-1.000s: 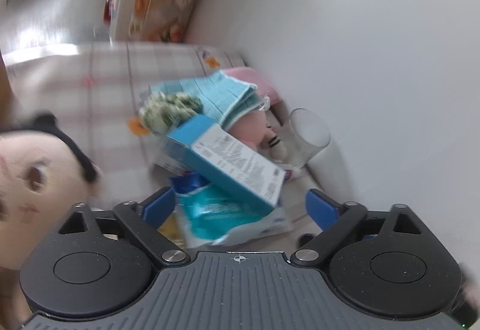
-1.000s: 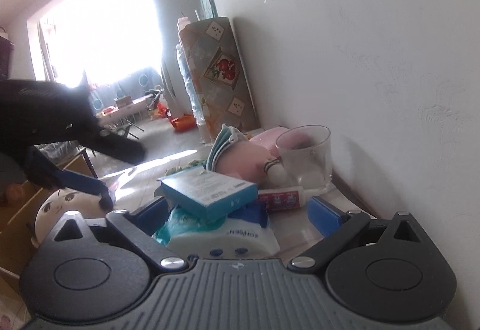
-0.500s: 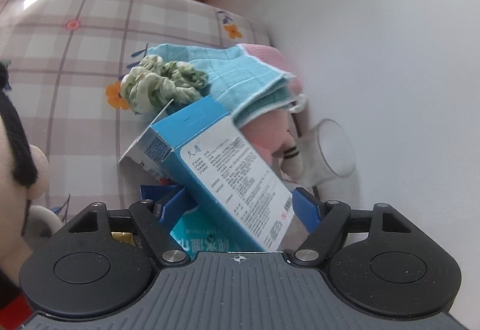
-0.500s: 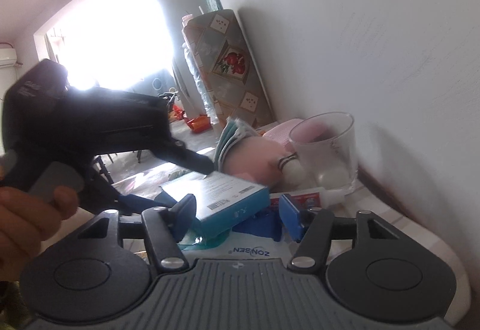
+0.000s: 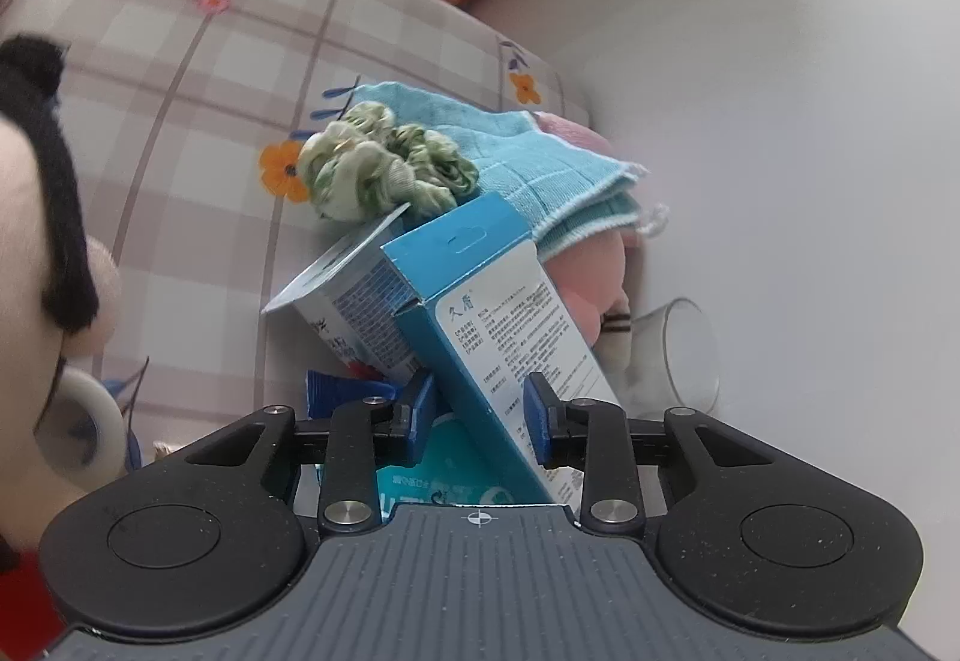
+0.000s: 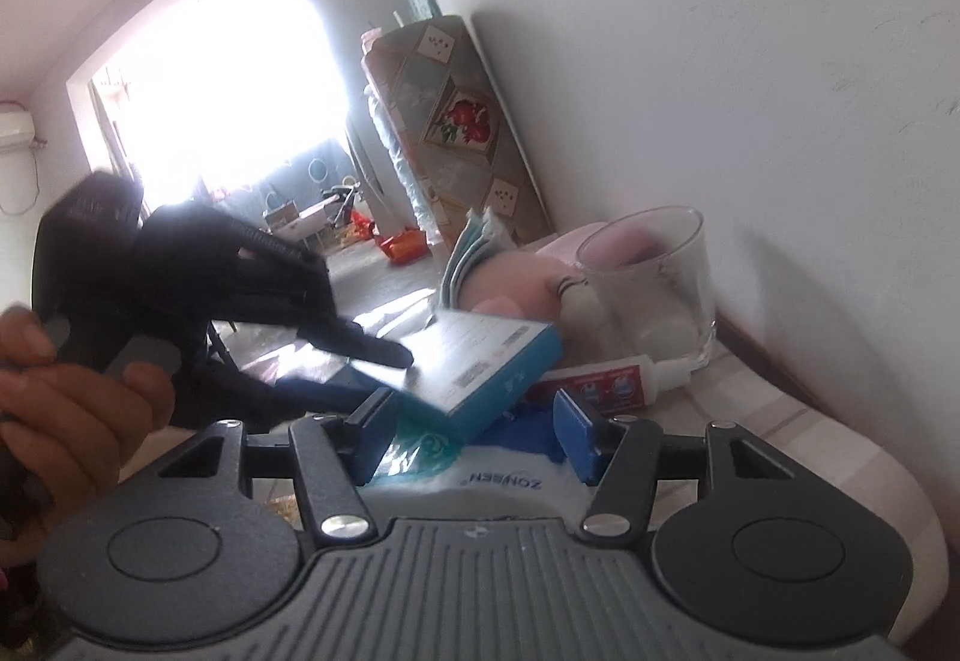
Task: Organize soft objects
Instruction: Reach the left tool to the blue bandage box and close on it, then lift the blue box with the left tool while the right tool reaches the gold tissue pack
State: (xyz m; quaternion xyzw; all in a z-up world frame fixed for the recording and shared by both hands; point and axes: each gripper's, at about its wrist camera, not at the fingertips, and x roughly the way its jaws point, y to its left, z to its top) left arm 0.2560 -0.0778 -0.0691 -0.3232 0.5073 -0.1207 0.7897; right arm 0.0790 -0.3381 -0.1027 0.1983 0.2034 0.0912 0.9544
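Note:
My left gripper [image 5: 479, 415] is shut on a blue and white carton box [image 5: 510, 325], tilted up off the pile; it also shows in the right wrist view [image 6: 480, 367]. Under it lies a wet-wipes pack [image 6: 480, 472], and my right gripper [image 6: 477, 430] stands over this pack with its jaws partly closed, touching nothing that I can see. Behind lie a green scrunchie [image 5: 384, 169], a folded blue cloth [image 5: 540, 162] and a pink plush [image 5: 594, 265]. A doll head [image 5: 36, 265] is at the left.
A clear glass [image 6: 651, 283] stands by the white wall [image 6: 750, 60], with a small tube [image 6: 606, 382] lying in front of it. A second carton [image 5: 348, 301] lies under the held box. The checked tablecloth [image 5: 198, 120] covers the table. A patterned panel [image 6: 456, 120] leans behind.
My left gripper has closed on the blue carton and tilted it up. My right gripper's jaws have narrowed over the wipes pack. The left gripper has come in beside the right one.

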